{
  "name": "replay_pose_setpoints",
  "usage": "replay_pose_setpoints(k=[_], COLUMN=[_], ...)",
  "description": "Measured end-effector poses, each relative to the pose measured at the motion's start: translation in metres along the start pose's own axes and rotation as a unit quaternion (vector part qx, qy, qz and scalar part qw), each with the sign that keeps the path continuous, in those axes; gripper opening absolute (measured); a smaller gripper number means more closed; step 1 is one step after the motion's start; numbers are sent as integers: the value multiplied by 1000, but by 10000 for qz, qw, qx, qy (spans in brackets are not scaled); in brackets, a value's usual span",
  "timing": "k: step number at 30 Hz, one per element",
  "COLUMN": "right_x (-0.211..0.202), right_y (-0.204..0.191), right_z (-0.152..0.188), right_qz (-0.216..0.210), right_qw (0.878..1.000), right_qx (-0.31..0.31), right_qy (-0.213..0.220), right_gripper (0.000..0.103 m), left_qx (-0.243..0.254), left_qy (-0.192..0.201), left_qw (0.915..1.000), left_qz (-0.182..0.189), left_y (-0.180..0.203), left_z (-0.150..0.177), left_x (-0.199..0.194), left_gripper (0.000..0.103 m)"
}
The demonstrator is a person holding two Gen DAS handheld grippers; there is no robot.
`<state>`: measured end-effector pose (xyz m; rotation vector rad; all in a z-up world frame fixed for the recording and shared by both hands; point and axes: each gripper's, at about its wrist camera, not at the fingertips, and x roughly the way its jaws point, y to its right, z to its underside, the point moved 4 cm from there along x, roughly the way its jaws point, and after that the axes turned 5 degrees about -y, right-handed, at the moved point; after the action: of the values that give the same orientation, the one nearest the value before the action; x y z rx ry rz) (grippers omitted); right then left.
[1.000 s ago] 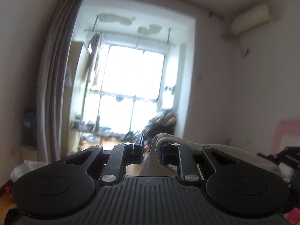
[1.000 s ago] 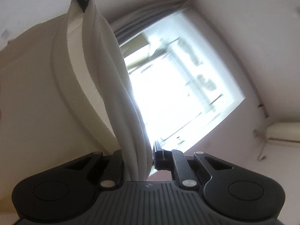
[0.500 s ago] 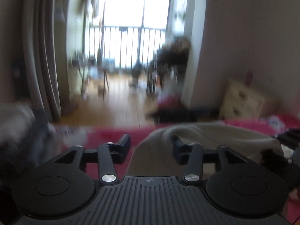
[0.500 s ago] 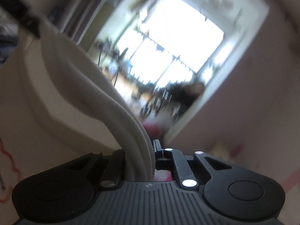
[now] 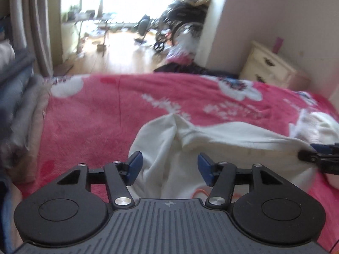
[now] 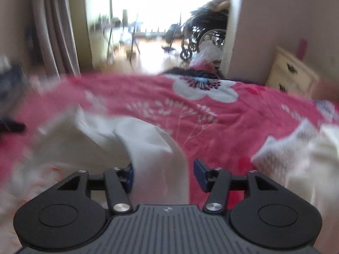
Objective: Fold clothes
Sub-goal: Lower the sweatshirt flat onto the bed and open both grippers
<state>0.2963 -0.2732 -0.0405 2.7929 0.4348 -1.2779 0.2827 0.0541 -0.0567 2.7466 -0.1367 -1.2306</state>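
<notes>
Item: cream garment (image 5: 222, 141), one piece, lying crumpled on the bed (image 5: 95, 122) over a pink floral blanket.

Step in hand: laying down and letting go. Judged an early stage of folding; the cloth is not yet spread flat.

Left tool (image 5: 169, 169): jaws about half open, having just been opening. Cloth lies between and under the blue pads (image 5: 134, 165), but neither pad presses on it; nothing held.

Right tool (image 6: 164, 174): jaws likewise about half open, having just been opening. A thick fold of the garment stands between them, against the left-hand pad and clear of the right-hand one; no grip.

Condition of garment: soft, off-white, bunched, with a raised ridge running across the middle and a pinched peak toward the far side. An orange mark shows near the close edge. Outline of sleeves or hem cannot be told.

Nearby: a second white, textured cloth (image 6: 296, 152) to the right on the blanket; stacked folded fabrics (image 5: 19, 110) at the left edge.

Next move calls for: finding two corners or an edge, regripping, and drawing the cloth flat before any fold.
</notes>
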Motion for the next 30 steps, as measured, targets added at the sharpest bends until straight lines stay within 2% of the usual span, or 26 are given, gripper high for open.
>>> replay_pose_setpoints(k=[2, 6, 8, 13, 16, 17, 18, 19, 20, 24, 30], right_x=[-28, -73, -80, -77, -73, -72, -72, -72, -75, -93, -132], right_y=[-5, -17, -23, -51, -59, -60, -62, -63, -63, -55, -29], right_z=[27, 80, 108, 168, 185, 188, 191, 194, 194, 176, 139], right_qz=[-296, -585, -720, -733, -725, -693, -662, -630, -625, -437, 19], right_qw=[9995, 9982, 9965, 9899, 9879, 9879, 9880, 9880, 9883, 9954, 9984], right_qx=[86, 77, 154, 220, 358, 369, 379, 390, 451, 482, 547], right_qy=[-20, -120, -392, -1194, -1324, -1335, -1346, -1357, -1318, -704, 170], right_gripper=[58, 63, 63, 63, 61, 52, 32, 17, 3, 2, 1], left_qx=[190, 449, 495, 657, 691, 713, 744, 784, 820, 968, 963], left_qy=[84, 170, 143, -194, -405, -481, -541, -588, -622, -662, -769], left_qw=[9998, 9987, 9985, 9974, 9965, 9960, 9956, 9951, 9947, 9930, 9915], left_qz=[69, 151, 178, 206, 237, 221, 182, 123, 81, -112, -417], left_y=[-1, -4, -4, 4, 7, 8, 10, 11, 11, 7, -4], left_z=[5, 22, 35, 77, 101, 107, 113, 118, 122, 131, 136], left_x=[-19, -47, -56, -58, -54, -51, -48, -46, -44, -37, -21], left_gripper=[64, 66, 68, 68, 68, 68, 68, 68, 68, 68, 68])
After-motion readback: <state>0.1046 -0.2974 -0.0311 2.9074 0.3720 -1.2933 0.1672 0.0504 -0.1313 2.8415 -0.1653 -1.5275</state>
